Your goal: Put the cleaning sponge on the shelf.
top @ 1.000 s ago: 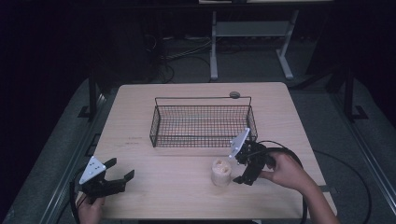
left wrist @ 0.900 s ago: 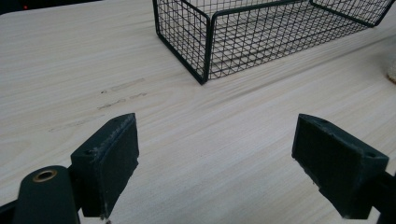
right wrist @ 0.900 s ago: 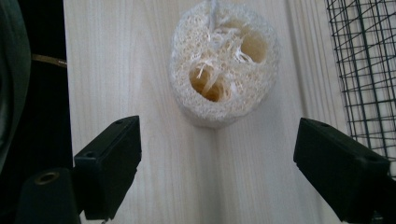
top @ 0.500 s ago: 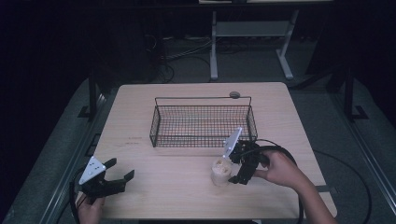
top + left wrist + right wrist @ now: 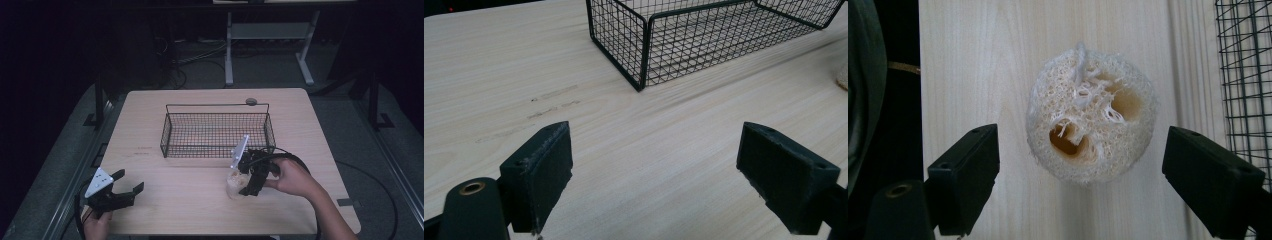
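A pale round loofah sponge [image 5: 1091,130] with two holes in its top stands on the wooden table [image 5: 165,210], just in front of the wire basket's right end. My right gripper [image 5: 1080,150] points down over it, open, with one jaw on each side and a gap to the sponge on both. From the high view the loofah [image 5: 233,185] sits right under that right gripper [image 5: 245,177], which a hand holds. My left gripper [image 5: 131,181] rests open near the table's front left corner, nothing between its jaws [image 5: 654,165].
A black wire basket [image 5: 217,132] stands mid-table with nothing inside; its near corner [image 5: 644,50] lies ahead of the left gripper. A small dark round disc [image 5: 251,101] lies behind the basket. The table's front edge is close to the loofah.
The right gripper has swung left and tipped down over the loofah, so its jaws now flank it. The left gripper has stayed put.
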`<state>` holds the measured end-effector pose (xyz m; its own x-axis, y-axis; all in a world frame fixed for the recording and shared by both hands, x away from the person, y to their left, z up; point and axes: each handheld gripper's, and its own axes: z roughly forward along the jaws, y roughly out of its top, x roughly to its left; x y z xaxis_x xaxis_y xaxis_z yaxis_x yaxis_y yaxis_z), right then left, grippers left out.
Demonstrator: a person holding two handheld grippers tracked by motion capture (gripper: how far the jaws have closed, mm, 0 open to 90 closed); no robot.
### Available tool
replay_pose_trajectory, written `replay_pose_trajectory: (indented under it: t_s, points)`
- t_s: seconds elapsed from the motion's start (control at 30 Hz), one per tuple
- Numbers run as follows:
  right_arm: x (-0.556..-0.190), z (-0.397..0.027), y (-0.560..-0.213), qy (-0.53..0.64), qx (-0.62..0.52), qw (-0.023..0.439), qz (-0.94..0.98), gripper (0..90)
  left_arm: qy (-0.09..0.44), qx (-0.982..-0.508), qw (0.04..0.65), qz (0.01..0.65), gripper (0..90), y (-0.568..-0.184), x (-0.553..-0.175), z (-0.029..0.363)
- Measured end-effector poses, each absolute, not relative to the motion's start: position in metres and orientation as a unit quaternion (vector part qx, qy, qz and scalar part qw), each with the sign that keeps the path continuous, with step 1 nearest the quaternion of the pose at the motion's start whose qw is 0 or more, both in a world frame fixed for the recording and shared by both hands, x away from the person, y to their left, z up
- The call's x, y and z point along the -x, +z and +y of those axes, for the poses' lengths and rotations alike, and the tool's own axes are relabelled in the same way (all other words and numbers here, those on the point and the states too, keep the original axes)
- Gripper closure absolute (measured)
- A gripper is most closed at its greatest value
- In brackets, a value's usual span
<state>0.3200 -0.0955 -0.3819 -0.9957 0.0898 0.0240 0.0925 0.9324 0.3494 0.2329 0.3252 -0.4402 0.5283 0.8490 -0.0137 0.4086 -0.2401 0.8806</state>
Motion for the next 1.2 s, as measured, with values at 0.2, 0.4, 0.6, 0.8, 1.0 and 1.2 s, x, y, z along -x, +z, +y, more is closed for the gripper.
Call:
replay_pose_trajectory:
  t_s: [0.2, 0.4, 0.6, 0.8, 1.0, 1.2]
  points:
    - [-0.321, -0.089, -0.385, -0.171, 0.042, 0.006, -0.984, 14.9, 0.247, -0.746, 0.452, 0.422, 14.0, -0.440, -0.233, 0.327]
    - [-0.322, -0.085, -0.388, -0.164, 0.042, 0.010, -0.985, 17.4, 0.246, -0.745, 0.453, 0.423, 14.0, -0.440, -0.233, 0.327]
    - [-0.325, -0.083, -0.390, -0.162, 0.043, 0.014, -0.986, 20.4, 0.247, -0.745, 0.452, 0.424, 13.9, -0.440, -0.233, 0.328]
    - [-0.328, -0.083, -0.391, -0.161, 0.046, 0.020, -0.986, 24.5, 0.247, -0.745, 0.452, 0.424, 13.9, -0.439, -0.232, 0.328]
    - [-0.329, -0.082, -0.391, -0.159, 0.043, 0.029, -0.986, 28.0, 0.247, -0.743, 0.454, 0.425, 14.0, -0.440, -0.232, 0.329]
    - [-0.326, -0.078, -0.384, -0.158, 0.035, 0.028, -0.986, 28.2, 0.248, -0.743, 0.454, 0.425, 14.0, -0.439, -0.232, 0.328]
